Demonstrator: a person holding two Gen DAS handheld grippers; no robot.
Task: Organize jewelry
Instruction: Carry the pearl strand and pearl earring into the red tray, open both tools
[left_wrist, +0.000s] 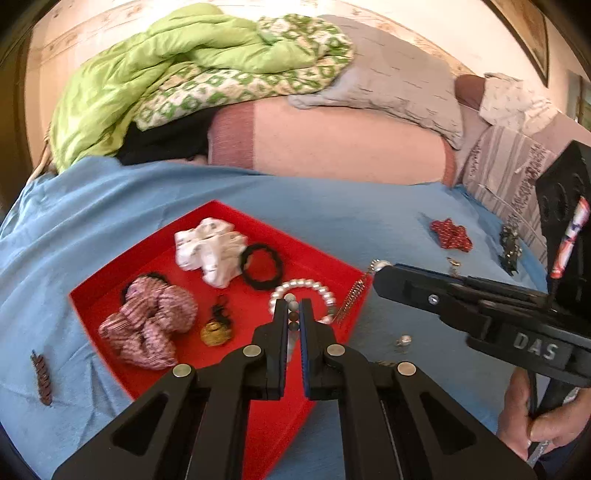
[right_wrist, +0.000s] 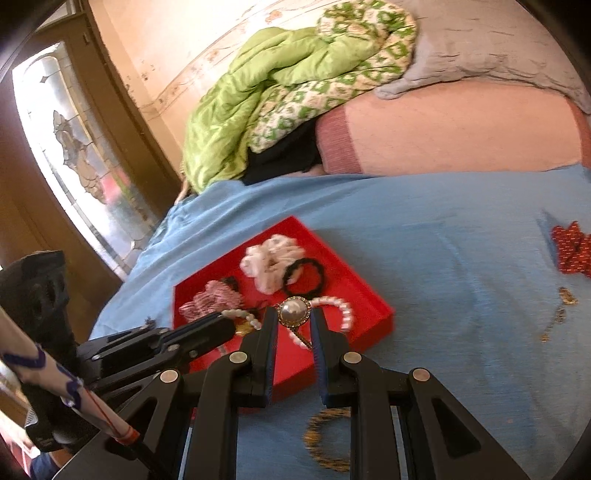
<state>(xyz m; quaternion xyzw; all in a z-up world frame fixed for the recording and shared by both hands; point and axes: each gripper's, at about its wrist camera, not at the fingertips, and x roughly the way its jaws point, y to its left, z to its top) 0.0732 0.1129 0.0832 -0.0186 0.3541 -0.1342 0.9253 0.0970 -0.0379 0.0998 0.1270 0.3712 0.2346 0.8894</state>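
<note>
A red tray (left_wrist: 110, 295) lies on the blue sheet and holds a white scrunchie (left_wrist: 208, 249), a black hair tie (left_wrist: 261, 266), a pink striped scrunchie (left_wrist: 147, 325), a gold earring (left_wrist: 216, 332) and a pearl bracelet (left_wrist: 314, 288). Above the tray's near corner, my left gripper (left_wrist: 293, 312) is shut on a strand of grey and brown beads (left_wrist: 293, 306). My right gripper (right_wrist: 293, 319) is shut on a round pearl pendant (right_wrist: 293, 312) with a gold rim, over the tray (right_wrist: 369, 295). The left gripper (right_wrist: 221, 326) shows beside it with pale beads (right_wrist: 240, 314) at its tip.
On the sheet lie a red beaded star (left_wrist: 450, 234), a dark ornament (left_wrist: 509, 247), small gold pieces (right_wrist: 567, 295), a gold bead bracelet (right_wrist: 325, 439) and a brown coiled piece (left_wrist: 42, 376). Green quilt (left_wrist: 166, 74) and pillows sit behind. A hand (left_wrist: 535, 417) holds the right gripper.
</note>
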